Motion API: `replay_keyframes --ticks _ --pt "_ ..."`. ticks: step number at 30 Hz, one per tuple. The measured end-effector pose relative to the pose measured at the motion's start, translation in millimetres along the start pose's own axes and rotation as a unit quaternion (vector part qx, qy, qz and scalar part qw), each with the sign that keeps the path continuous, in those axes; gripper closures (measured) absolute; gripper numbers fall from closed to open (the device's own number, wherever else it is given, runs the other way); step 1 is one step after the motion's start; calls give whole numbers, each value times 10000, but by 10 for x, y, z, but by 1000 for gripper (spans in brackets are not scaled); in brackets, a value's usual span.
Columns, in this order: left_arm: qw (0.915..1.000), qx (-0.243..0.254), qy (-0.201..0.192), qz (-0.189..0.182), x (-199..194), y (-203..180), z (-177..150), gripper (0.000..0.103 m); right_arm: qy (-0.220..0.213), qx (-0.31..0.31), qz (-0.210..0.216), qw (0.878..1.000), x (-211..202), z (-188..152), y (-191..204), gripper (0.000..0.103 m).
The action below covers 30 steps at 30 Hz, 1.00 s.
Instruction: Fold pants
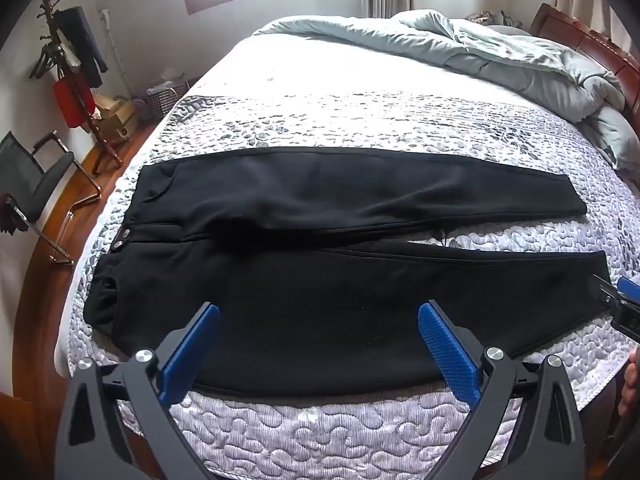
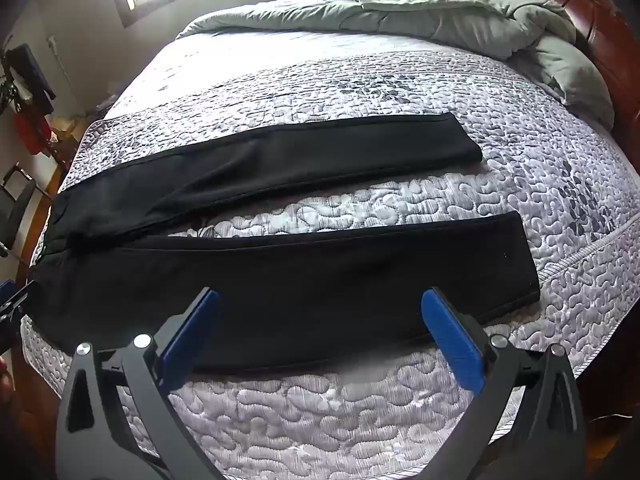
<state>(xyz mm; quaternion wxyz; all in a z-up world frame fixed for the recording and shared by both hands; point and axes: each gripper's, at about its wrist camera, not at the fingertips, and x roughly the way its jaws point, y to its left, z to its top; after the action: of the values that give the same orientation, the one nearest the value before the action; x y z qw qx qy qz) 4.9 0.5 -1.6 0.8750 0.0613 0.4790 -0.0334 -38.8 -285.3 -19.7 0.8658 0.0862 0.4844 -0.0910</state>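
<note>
Black pants (image 1: 304,280) lie flat across the quilted bed, waistband at the left, both legs spread apart toward the right. My left gripper (image 1: 318,316) is open and empty, hovering above the near leg's thigh by the bed's front edge. My right gripper (image 2: 320,300) is open and empty above the near leg's lower part (image 2: 320,272). The far leg (image 2: 320,152) lies separate, with a strip of quilt between the legs. The right gripper also shows at the right edge of the left wrist view (image 1: 620,300).
A grey-white patterned quilt (image 1: 360,120) covers the bed. A rumpled pale green duvet (image 1: 500,52) is piled at the far right by the wooden headboard (image 1: 592,40). A black chair (image 1: 36,188), a coat rack (image 1: 68,64) and boxes stand on the floor at left.
</note>
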Motion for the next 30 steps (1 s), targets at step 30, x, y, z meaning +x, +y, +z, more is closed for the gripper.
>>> replay_keyframes --ticks 30 --pt "10000 29 -48 7 5 -30 32 4 -16 28 5 10000 21 -1 -42 3"
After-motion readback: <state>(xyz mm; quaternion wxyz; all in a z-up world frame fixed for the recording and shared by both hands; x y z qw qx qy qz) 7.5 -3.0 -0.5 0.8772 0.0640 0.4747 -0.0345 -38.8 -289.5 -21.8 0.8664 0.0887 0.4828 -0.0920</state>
